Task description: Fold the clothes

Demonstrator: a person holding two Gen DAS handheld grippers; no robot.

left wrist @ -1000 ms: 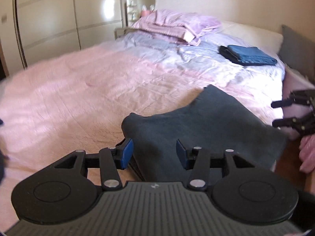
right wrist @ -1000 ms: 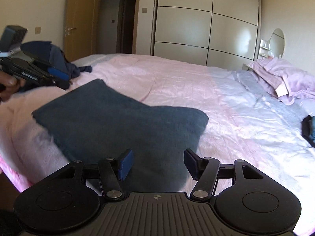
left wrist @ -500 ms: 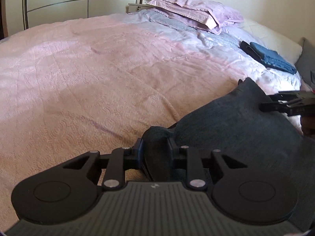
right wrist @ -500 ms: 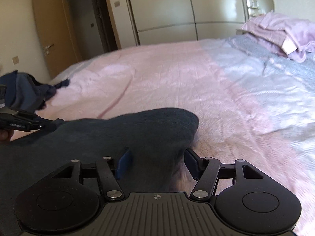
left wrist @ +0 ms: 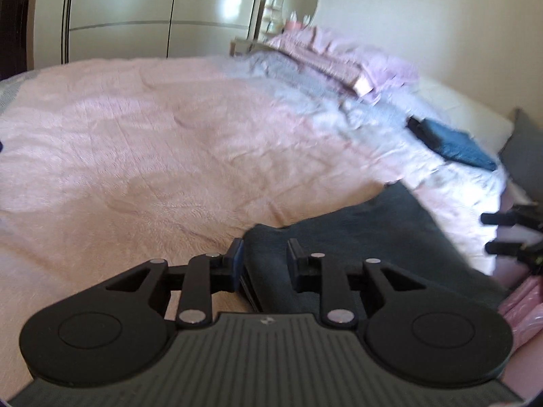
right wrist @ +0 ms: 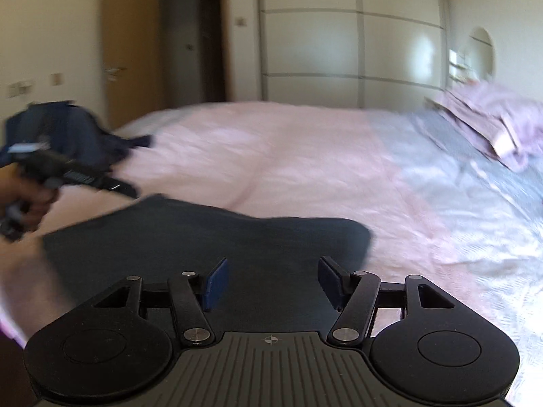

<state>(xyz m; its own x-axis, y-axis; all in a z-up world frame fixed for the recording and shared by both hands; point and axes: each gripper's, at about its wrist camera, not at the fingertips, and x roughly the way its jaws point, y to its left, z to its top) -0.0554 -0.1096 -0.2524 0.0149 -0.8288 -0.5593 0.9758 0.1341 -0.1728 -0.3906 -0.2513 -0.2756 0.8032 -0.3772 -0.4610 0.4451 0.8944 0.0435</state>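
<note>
my two wrist cams sit low over the bed (left wrist: 169,142); both share the dark garment (right wrist: 203,237), from opposite corners

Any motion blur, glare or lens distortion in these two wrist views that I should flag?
Left wrist view: pillows and folded blue clothes smeared by motion, glare patch on the wardrobe, left tongs sharp. Right wrist view: the other hand and dark garment pile heavily blurred, wardrobe lines bowed by the fisheye, right tongs crisp.

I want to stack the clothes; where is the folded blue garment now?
In the left wrist view the folded blue garment lies far right on the bed, below the lilac pillows.
</note>
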